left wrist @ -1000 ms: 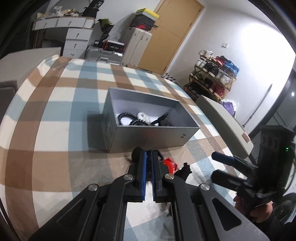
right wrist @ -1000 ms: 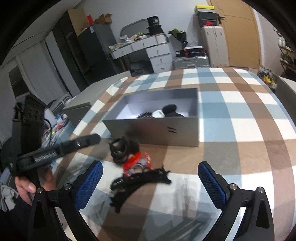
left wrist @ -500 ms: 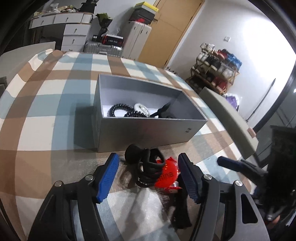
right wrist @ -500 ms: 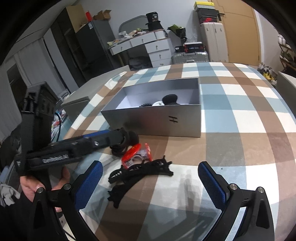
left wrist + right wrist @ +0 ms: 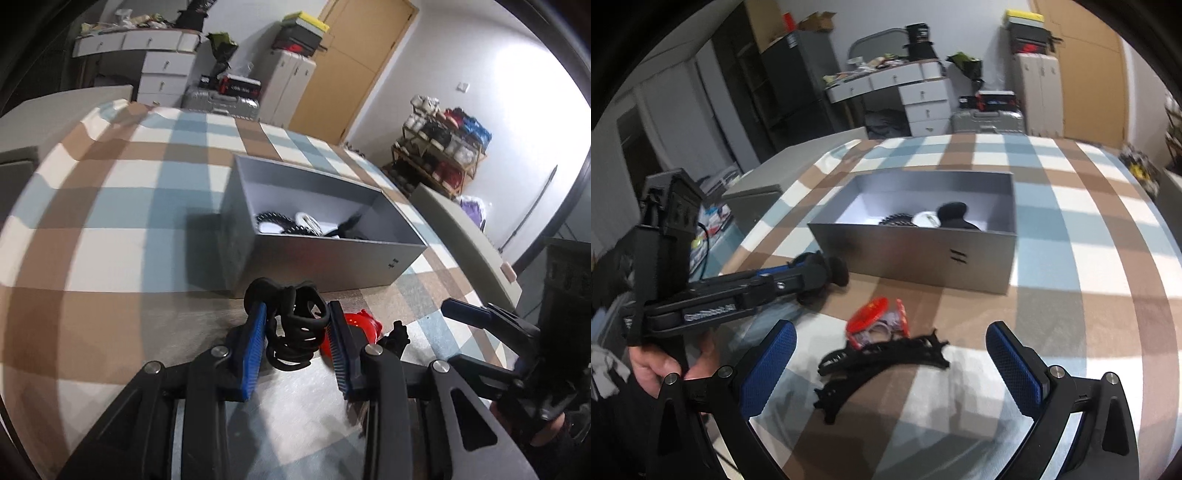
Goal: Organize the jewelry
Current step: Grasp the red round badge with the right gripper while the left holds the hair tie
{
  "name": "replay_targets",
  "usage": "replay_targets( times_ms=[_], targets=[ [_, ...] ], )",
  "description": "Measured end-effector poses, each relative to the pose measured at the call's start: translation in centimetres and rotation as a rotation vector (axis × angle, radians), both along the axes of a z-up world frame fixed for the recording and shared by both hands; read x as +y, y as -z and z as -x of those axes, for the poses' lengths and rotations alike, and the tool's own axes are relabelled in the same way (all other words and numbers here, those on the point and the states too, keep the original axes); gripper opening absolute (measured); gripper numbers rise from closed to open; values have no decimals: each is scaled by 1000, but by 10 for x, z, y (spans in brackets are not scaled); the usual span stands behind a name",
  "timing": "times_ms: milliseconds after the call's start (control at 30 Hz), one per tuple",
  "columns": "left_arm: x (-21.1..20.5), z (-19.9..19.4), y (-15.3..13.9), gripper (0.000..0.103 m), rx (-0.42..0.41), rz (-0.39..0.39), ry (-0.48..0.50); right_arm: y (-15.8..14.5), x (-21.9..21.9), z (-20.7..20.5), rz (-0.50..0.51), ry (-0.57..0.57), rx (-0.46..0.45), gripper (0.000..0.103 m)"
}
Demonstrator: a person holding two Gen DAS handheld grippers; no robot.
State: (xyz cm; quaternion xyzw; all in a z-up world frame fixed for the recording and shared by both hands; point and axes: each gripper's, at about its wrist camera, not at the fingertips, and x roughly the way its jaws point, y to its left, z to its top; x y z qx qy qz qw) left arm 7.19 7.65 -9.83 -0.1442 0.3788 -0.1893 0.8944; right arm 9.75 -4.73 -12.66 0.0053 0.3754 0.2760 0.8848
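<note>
Two grippers over loose hair accessories near the grey box

Left gripper [image 5: 297, 334] has its blue pads around the black hair tie bundle [image 5: 295, 325], apparently pinching it for lifting into the grey box [image 5: 332, 266] just beyond; right gripper [image 5: 892, 363] waits spread wide above the black claw clips [image 5: 882, 356] and red clip [image 5: 877, 321].

We are in a lived-in home room: a wooden door [image 5: 354, 62], a shoe rack [image 5: 439, 147], a white chest of drawers [image 5: 923, 103], a suitcase [image 5: 986, 122], and a checked cloth [image 5: 110, 192] over the bench.
</note>
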Motion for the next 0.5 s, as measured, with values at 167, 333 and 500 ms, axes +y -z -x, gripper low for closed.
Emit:
replay_targets(
  times_ms=[167, 333, 500],
  targets=[
    [12, 10, -7, 27, -34, -10, -40, 7, 23, -12, 54, -46, 39, 102],
    [23, 11, -6, 27, -51, -10, -72, 15, 47, -19, 149, -74, 30, 100],
    [32, 9, -2, 27, -52, 28, -86, 26, 71, -18, 319, -115, -28, 83]
  ],
)
